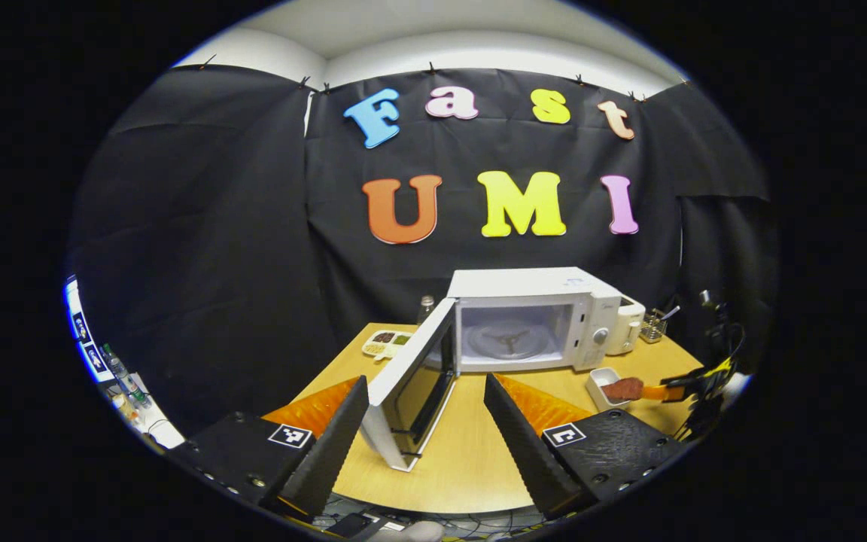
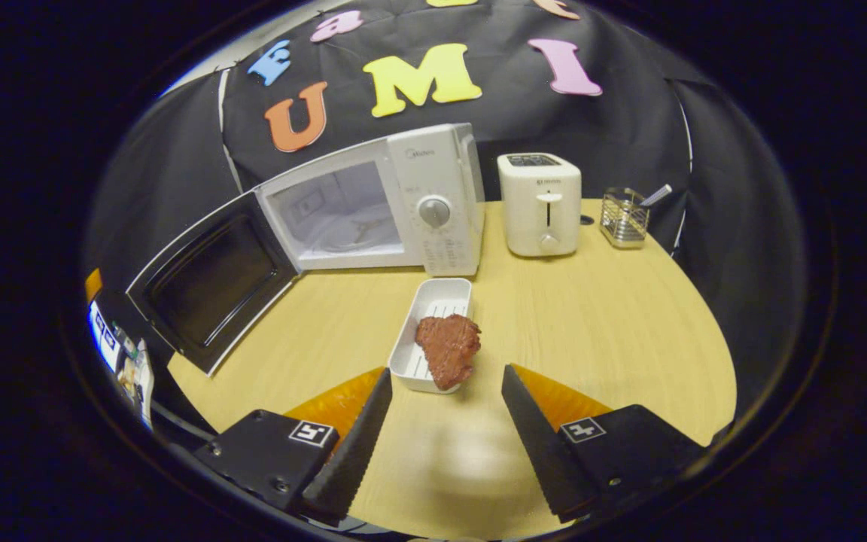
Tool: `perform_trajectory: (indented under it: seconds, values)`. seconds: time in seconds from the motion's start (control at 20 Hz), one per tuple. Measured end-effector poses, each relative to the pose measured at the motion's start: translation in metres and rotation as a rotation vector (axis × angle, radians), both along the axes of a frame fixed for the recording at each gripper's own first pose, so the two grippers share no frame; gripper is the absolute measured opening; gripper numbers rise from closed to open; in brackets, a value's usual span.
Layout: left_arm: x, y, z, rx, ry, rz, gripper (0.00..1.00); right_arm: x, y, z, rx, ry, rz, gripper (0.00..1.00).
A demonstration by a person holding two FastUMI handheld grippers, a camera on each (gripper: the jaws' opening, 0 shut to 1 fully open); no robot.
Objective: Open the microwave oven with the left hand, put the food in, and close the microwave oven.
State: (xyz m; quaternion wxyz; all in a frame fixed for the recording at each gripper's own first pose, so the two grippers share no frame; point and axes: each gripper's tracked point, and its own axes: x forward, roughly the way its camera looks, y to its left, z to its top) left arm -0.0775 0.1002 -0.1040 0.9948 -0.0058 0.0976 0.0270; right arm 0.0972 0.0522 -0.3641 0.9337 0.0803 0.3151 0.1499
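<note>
The white microwave (image 1: 527, 284) stands at the back of the wooden table (image 1: 471, 459) with its door (image 1: 403, 376) swung wide toward me. Its cavity (image 2: 336, 207) holds only the turntable. My left gripper (image 1: 424, 379) is open, and the door's free edge shows between its fingers, untouched. A brown slab of meat (image 2: 448, 348) lies across the near end of a white tray (image 2: 433, 309) in front of the microwave. My right gripper (image 2: 446, 371) is open right behind the meat, one finger on either side and neither pressing it. From the left gripper view, the right gripper (image 1: 685, 388) sits beside the meat (image 1: 623, 389).
A white toaster (image 2: 540, 203) and a wire utensil holder (image 2: 624, 218) stand right of the microwave. A divided plate of food (image 1: 387, 344) and a bottle (image 1: 425, 307) sit behind the open door. Bare tabletop (image 2: 614, 324) lies to the right.
</note>
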Motion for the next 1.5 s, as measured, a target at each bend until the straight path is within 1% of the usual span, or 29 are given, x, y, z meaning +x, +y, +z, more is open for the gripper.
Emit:
perform_trajectory:
  seconds: [0.1,0.2,0.25,0.3,0.35,0.4,0.45,0.5,0.55,0.6,0.65,0.7,0.75,0.8,0.85,0.9,0.95,1.0,1.1,1.2,1.4,1.5]
  values:
    - [0.01,-0.027,0.014,-0.031,-0.009,-0.02,0.96,0.014,0.008,-0.007,0.074,0.034,0.03,0.93]
    - [0.021,-0.047,0.025,-0.046,-0.012,-0.02,0.96,0.027,0.015,-0.008,0.133,0.048,0.063,0.84]
    - [0.025,-0.056,0.03,-0.045,-0.01,-0.015,0.96,0.033,0.013,-0.014,0.142,0.07,0.067,0.76]
    - [0.028,-0.063,0.032,-0.037,-0.008,-0.007,0.96,0.038,0.013,-0.019,0.151,0.092,0.081,0.71]
    - [0.031,-0.07,0.034,-0.028,-0.004,0.001,0.96,0.042,0.013,-0.022,0.164,0.112,0.097,0.52]
    - [0.033,-0.076,0.037,-0.021,0.001,0.009,0.96,0.045,0.013,-0.025,0.179,0.133,0.111,0.64]
    - [0.034,-0.084,0.038,-0.012,0.005,0.017,0.95,0.047,0.013,-0.025,0.196,0.145,0.124,0.47]
    - [0.036,-0.09,0.04,-0.001,0.01,0.026,0.96,0.051,0.013,-0.025,0.213,0.153,0.133,0.55]
    - [0.036,-0.095,0.041,0.006,0.014,0.029,0.96,0.05,0.015,-0.023,0.231,0.165,0.15,0.38]
    - [0.039,-0.1,0.042,0.009,0.018,0.033,0.95,0.051,0.015,-0.022,0.237,0.173,0.16,0.34]
    - [0.04,-0.105,0.042,0.008,0.019,0.033,0.96,0.05,0.018,-0.021,0.24,0.174,0.174,0.34]
    - [0.042,-0.108,0.041,0.005,0.018,0.034,0.95,0.052,0.017,-0.019,0.235,0.169,0.184,0.32]
    - [0.042,-0.11,0.038,0.001,0.022,0.034,0.95,0.051,0.015,-0.016,0.233,0.162,0.184,0.27]
    - [0.043,-0.112,0.037,-0.004,0.022,0.033,0.95,0.053,0.015,-0.014,0.229,0.155,0.182,0.24]
    - [0.044,-0.114,0.035,-0.009,0.023,0.028,0.95,0.052,0.014,-0.01,0.218,0.152,0.193,0.18]
    - [0.044,-0.114,0.033,-0.013,0.025,0.025,0.95,0.053,0.014,-0.007,0.207,0.141,0.202,0.08]
    - [0.045,-0.111,0.03,-0.016,0.023,0.02,0.95,0.051,0.014,-0.001,0.189,0.128,0.215,0.07]
    - [0.046,-0.109,0.03,-0.023,0.017,0.015,0.95,0.049,0.014,0.007,0.174,0.106,0.222,0.16]
    - [0.045,-0.1,0.028,-0.046,0.009,0.005,0.95,0.046,0.017,0.029,0.151,0.062,0.228,0.15]
    - [0.047,-0.089,0.023,-0.047,0.004,-0.01,0.96,0.047,0.029,0.058,0.158,0.015,0.217,0.15]
    - [0.046,-0.064,0.023,-0.003,-0.011,-0.064,0.95,0.052,0.087,0.115,0.219,-0.089,0.185,0.15]
    - [0.049,-0.057,0.018,0.007,-0.006,-0.097,0.95,0.061,0.124,0.131,0.261,-0.135,0.16,0.15]
